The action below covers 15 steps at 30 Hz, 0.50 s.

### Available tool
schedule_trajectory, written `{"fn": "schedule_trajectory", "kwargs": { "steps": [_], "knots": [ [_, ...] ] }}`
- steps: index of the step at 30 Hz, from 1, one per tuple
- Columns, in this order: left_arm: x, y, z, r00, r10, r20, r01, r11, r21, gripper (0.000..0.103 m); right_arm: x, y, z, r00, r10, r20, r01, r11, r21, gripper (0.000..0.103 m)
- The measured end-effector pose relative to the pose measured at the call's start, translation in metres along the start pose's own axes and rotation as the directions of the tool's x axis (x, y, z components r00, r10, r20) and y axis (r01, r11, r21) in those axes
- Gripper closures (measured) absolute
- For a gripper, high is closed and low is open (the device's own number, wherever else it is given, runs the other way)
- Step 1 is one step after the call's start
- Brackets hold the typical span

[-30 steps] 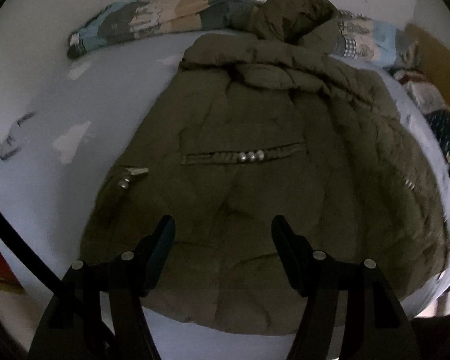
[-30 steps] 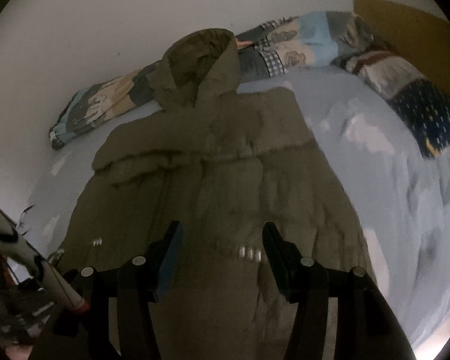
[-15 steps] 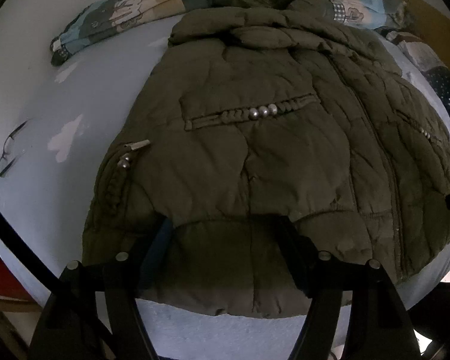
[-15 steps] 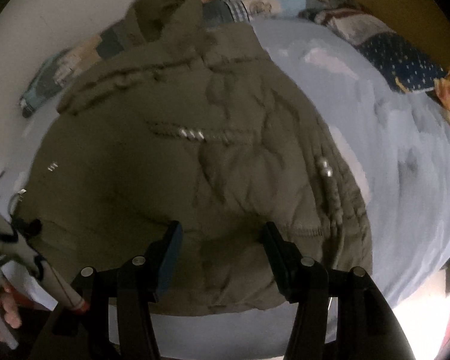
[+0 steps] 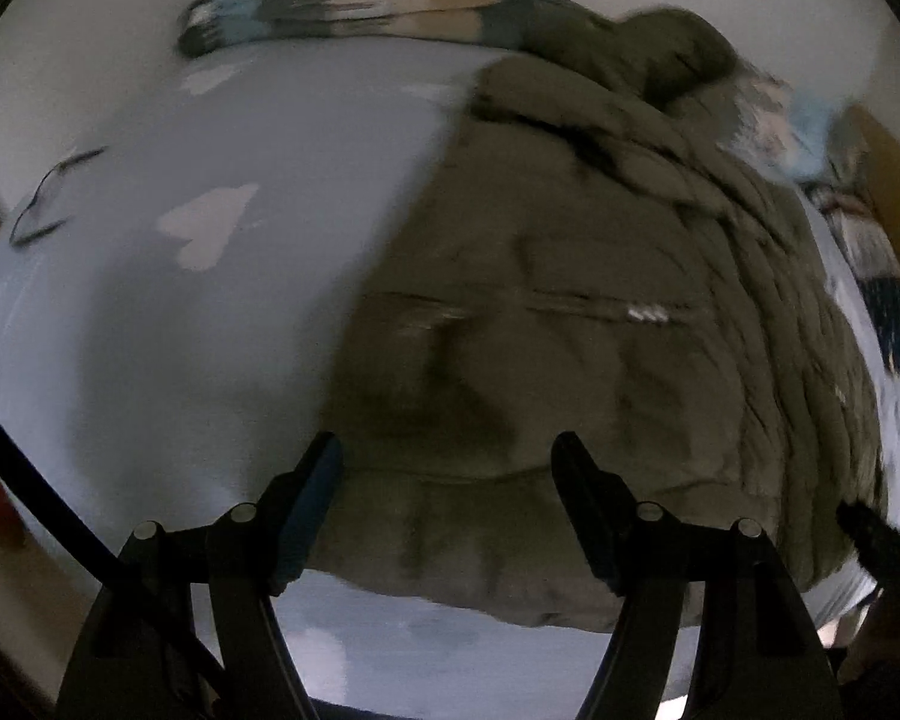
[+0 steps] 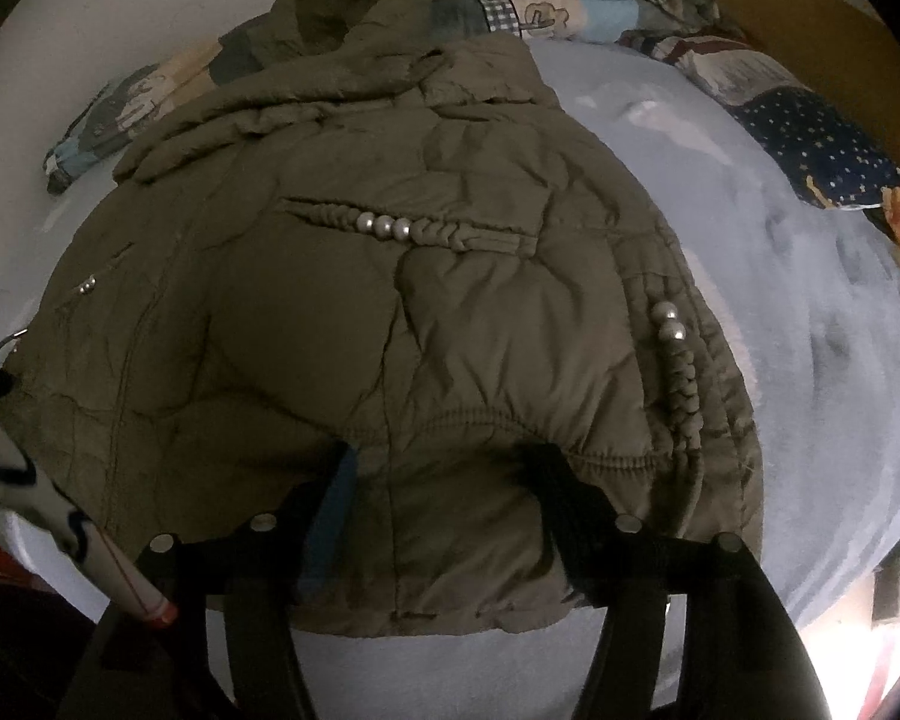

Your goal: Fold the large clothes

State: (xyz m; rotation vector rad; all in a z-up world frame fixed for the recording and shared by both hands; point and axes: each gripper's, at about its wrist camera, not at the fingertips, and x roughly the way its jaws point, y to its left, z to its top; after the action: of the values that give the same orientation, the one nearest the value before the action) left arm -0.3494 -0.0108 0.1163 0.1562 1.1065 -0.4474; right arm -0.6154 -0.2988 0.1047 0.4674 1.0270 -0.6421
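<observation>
The bed [image 6: 780, 276], covered in a pale blue sheet printed with faint white shapes, takes up most of the room in both views, and spread across it lies the big olive-green quilted hooded jacket [image 6: 390, 312], flat on its front or back I cannot tell, with its hood [image 6: 342, 6] up towards the wall and its hem nearest the person. Along the head of the bed, partly under the hood, runs a patchwork quilt in blue, beige and grey [image 6: 570, 6], and at the far right sits a dark navy cushion dotted with small stars [image 6: 822, 144]. On the jacket a braided olive cord trim carries three silver beads [image 6: 384, 227] across the middle, and a second braided strip with two beads [image 6: 669, 324] runs down the right edge. The right gripper [image 6: 444, 468] hangs over the hem with its black fingers [image 6: 564, 498] spread apart; its jaws have just been opening, the hem fabric lies between them, and the tips seem to sit against the padding without pinching it. The left gripper [image 5: 447, 462], seen through heavy blur, hovers above the hem's left corner, its fingers [image 5: 582, 492] likewise released and wide, its jaws also having just been opening. A thin dark wire shape [image 5: 48, 198] lies on the sheet far left.
</observation>
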Motion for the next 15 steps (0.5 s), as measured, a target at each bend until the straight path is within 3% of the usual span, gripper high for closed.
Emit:
{"fn": "schedule_trajectory", "kwargs": {
  "steps": [5, 8, 11, 15],
  "knots": [
    [-0.004, 0.053, -0.003, 1.000, 0.018, -0.002, -0.018, 0.991, -0.131, 0.032, -0.003, 0.000, -0.005, 0.999, 0.020, 0.026, -0.019, 0.999, -0.033, 0.036],
    [0.000, 0.077, -0.007, 0.999, -0.029, -0.031, 0.022, 0.976, -0.216, 0.032, -0.014, -0.006, -0.007, 0.997, 0.062, 0.045, -0.062, 0.998, -0.015, 0.036],
    [0.003, 0.087, -0.010, 0.995, -0.092, -0.042, 0.077, 0.959, -0.274, 0.032, -0.029, -0.026, -0.004, 0.992, 0.088, 0.092, -0.093, 0.994, 0.059, 0.035],
    [0.006, 0.084, -0.008, 0.991, -0.121, -0.049, 0.103, 0.955, -0.279, 0.032, -0.042, -0.070, -0.001, 0.985, 0.077, 0.154, -0.112, 0.967, 0.229, 0.035]
  ]
}}
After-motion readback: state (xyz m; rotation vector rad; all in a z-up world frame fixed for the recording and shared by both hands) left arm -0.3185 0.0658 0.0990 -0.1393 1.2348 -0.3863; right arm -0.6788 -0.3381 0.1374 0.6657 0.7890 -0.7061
